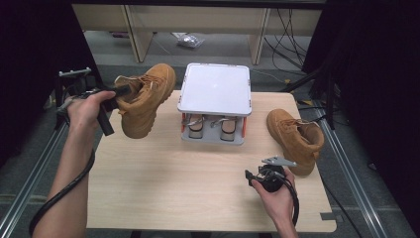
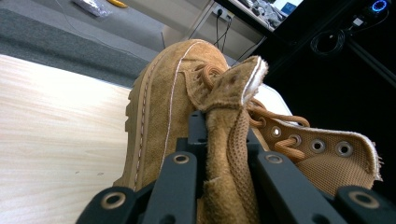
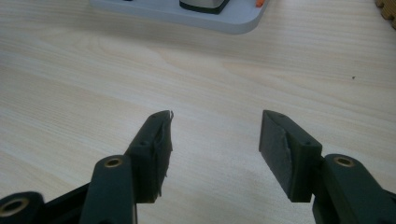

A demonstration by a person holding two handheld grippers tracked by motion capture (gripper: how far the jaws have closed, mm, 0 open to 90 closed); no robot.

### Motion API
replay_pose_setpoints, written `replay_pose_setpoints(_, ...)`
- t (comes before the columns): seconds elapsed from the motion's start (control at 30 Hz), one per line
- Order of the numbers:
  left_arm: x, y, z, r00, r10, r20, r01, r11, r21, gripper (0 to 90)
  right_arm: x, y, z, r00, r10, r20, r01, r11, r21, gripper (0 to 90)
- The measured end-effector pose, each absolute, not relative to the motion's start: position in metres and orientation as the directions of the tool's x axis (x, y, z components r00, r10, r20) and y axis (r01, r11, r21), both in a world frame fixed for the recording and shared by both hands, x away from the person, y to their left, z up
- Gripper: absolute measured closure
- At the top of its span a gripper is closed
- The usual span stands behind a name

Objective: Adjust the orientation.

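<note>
My right tool (image 1: 253, 175) hovers wide and empty near the surface's (image 1: 163, 168) front edge, while my left tool (image 1: 116, 92) pinches the left boot's (image 1: 147, 99) collar, lifting it over the far-left corner, probably toward the white rack (image 1: 215, 89).

A rack (image 1: 214, 135) stands at the table's (image 1: 163, 178) far edge, middle; one boot (image 1: 144, 99) at the far-left corner, another boot (image 1: 295, 139) by the right edge.

Left gripper (image 1: 120, 91) raised, fingers clamped; right gripper (image 3: 215, 135) low, fingers apart.
</note>
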State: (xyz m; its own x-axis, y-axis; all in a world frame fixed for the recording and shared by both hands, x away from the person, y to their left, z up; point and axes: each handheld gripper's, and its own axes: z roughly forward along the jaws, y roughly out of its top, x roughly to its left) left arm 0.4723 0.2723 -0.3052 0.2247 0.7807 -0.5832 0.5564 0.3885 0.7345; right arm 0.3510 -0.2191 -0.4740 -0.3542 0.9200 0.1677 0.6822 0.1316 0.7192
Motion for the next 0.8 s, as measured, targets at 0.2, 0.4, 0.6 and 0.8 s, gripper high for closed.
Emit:
replay_pose_setpoints(0.2, 0.478, 0.268, -0.298, 0.229, 0.777, -0.587, 0.556, 0.391, 0.734, 81.8, 0.351, -0.219, -0.474, -0.351, 0.926, 0.140, 0.684, 0.152, 0.713, 44.7)
replay_pose_setpoints(0.4, 0.484, 0.261, -0.294, 0.248, 0.766, -0.593, 0.558, 0.387, 0.734, 81.8, 0.351, -0.219, -0.474, -0.355, 0.925, 0.135, 0.681, 0.156, 0.716, 44.7)
replay_pose_setpoints(0.6, 0.490, 0.254, -0.289, 0.263, 0.768, -0.584, 0.556, 0.374, 0.742, 81.8, 0.349, -0.217, -0.475, -0.329, 0.929, 0.168, 0.699, 0.120, 0.705, 44.7)
replay_pose_setpoints(0.8, 0.495, 0.248, -0.283, 0.272, 0.764, -0.585, 0.557, 0.370, 0.743, 81.7, 0.349, -0.217, -0.475, -0.331, 0.928, 0.171, 0.699, 0.120, 0.705, 44.7)
